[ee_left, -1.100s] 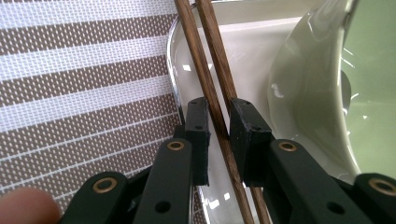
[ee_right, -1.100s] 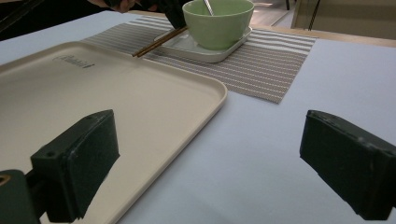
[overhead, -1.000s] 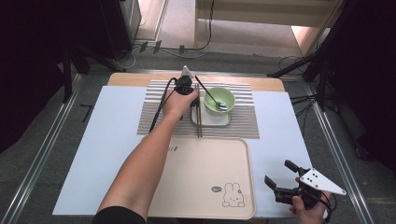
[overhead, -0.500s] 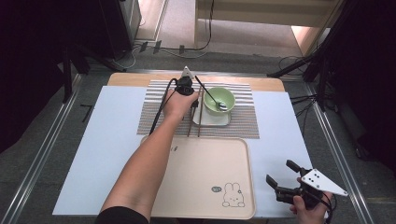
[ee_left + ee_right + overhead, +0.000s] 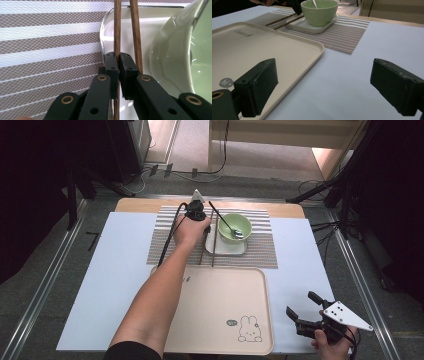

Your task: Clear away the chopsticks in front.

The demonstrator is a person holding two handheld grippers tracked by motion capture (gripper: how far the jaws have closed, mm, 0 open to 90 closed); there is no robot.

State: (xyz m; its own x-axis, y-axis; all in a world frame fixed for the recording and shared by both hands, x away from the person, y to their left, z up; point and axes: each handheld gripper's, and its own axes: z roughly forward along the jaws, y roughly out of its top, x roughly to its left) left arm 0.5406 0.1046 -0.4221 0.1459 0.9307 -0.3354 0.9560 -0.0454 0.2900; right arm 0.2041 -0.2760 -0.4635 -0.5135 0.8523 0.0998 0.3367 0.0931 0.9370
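Brown wooden chopsticks are what I'm dealing with here, two of them side by side on the striped placemat. They run along the left edge of the white square plate, far ends up by it, near ends pointing back toward the tray. My left claw is pinched tight on the left chopstick, pads squeezed flat against it. The other chopstick sits just to the right of the pads, outside the grip as far as I can see.

Right beside that is the pale green bowl, sitting on the plate, with a spoon leaning inside it. The cream tray with the bunny print is nearer to me on the desk, its far edge just at the mat.

My right claw is wide open, holding nothing, hanging above the desk off the tray's right side, well apart from the bowl.
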